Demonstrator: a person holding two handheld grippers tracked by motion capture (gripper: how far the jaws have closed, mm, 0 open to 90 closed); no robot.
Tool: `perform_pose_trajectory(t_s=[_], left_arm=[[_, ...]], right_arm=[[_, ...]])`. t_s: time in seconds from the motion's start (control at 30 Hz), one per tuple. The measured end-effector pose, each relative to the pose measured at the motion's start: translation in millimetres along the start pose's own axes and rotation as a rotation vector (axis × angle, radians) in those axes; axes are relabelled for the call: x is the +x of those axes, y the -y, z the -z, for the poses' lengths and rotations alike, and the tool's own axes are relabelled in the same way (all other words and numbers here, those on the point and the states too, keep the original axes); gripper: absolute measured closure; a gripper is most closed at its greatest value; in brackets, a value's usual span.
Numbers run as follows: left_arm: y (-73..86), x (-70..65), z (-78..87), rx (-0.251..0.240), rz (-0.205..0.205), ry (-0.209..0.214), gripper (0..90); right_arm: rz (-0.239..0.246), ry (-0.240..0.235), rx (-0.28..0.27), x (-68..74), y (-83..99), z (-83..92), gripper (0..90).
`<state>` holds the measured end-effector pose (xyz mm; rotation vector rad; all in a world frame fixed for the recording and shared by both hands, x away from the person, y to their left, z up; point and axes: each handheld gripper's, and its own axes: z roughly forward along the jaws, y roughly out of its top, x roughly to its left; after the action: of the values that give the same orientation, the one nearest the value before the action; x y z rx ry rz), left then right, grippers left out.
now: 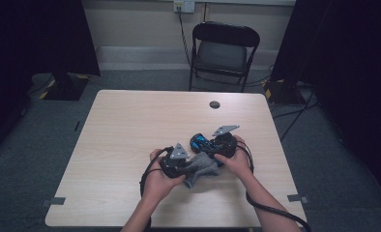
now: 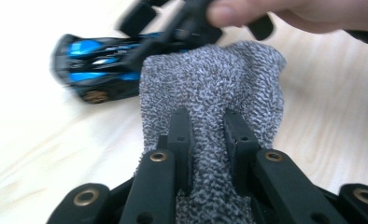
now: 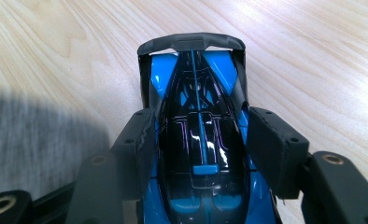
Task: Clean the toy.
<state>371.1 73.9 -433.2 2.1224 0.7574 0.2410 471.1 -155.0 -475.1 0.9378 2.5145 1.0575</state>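
Toy car [image 3: 201,140] nose twd cam, lengthwise

No lettering, label, brand or number can be read anywhere. The blue and black toy car [image 3: 198,144] between the right gripper's [image 3: 201,135] jaws bears only painted lines, and a small gold mark on its side, seen beyond the left gripper [image 2: 209,135], is too blurred to read.

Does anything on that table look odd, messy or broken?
Nothing looks broken or spilled. The grey cloth is bunched and crumpled, pinched in the left hand-held gripper, with one end lying against the blue and black toy car. The right hand-held gripper clamps the car by its sides on the table.
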Motion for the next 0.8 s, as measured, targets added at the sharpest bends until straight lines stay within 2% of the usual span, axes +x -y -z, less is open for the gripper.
perform_pose_trajectory(t_s=[0.17, 0.33, 0.37, 0.43, 0.57, 0.63, 0.7, 0.8], left_arm=[[1.2, 17.8, 12.2, -0.047, 0.037, -0.076, 75.7], [4.0, 40.1, 17.6, -0.077, 0.087, -0.175, 75.8], [5.0, 43.8, 18.1, -0.079, 0.086, -0.196, 75.8], [8.1, 50.6, 16.2, -0.078, 0.114, -0.218, 75.9], [14.1, 64.3, 10.7, -0.055, 0.144, -0.264, 75.9], [16.6, 70.5, 8.4, -0.060, 0.160, -0.289, 75.9], [19.0, 75.8, 6.8, -0.069, 0.185, -0.305, 76.0], [21.7, 80.7, 4.5, -0.062, 0.202, -0.331, 76.0]], right_arm=[[-0.003, 0.000, -0.003, 0.3, 0.6, 0.3, 43.1], [0.000, 0.001, -0.004, 0.0, 0.9, 0.4, 43.1], [-0.001, 0.000, -0.006, -0.1, 1.2, 0.4, 43.1], [-0.003, -0.004, -0.003, -0.3, 1.2, 0.6, 43.1], [-0.002, -0.002, -0.002, -0.1, 1.0, 0.5, 43.1], [-0.001, 0.000, -0.004, 0.1, 1.3, 0.6, 43.1], [-0.002, -0.001, -0.006, 0.0, 1.5, 0.7, 43.1], [-0.005, -0.002, -0.007, -0.1, 1.8, 0.9, 43.1]])
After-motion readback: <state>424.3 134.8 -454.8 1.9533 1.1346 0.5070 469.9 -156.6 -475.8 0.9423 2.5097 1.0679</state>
